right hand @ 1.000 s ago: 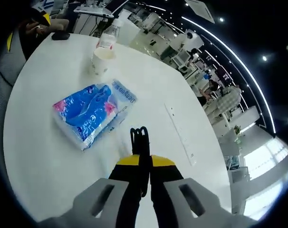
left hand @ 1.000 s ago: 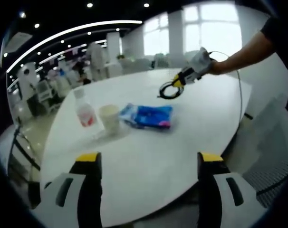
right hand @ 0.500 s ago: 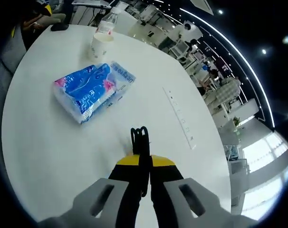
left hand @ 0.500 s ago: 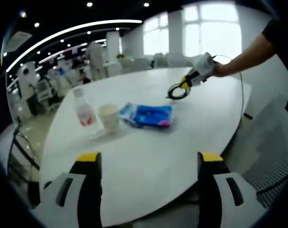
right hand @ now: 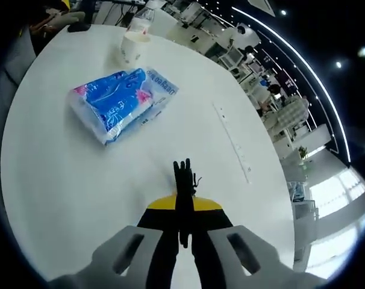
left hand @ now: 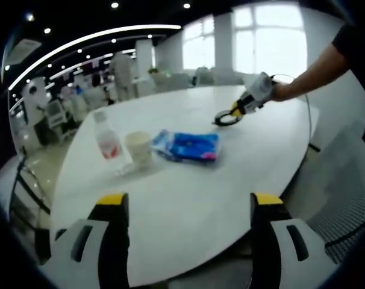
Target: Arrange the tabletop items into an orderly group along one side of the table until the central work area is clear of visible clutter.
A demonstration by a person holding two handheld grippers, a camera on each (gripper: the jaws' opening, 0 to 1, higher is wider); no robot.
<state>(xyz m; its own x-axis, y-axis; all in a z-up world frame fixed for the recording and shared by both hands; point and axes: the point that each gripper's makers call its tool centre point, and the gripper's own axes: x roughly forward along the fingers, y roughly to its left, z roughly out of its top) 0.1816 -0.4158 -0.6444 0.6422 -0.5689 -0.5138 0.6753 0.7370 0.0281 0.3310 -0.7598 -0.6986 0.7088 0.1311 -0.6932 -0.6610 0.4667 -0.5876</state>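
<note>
1. In the left gripper view, the left gripper rises from the bottom of the frame, its two yellow-tipped jaws standing wide apart with nothing between them, over the near edge of the round white table.
2. Left of centre in that view stand a clear plastic bottle with a red label and, just beside it to the right, a pale paper cup.
3. A blue and pink plastic-wrapped tissue pack lies flat just right of the cup.
4. At upper right, the right gripper, held by a person's hand, has its jaws closed on a coiled black cable low over the tabletop.
5. In the right gripper view, the right gripper's jaws are pressed together on the cable at lower centre.
6. There the tissue pack sits at upper left, with the cup and bottle beyond it near the top edge.
</note>
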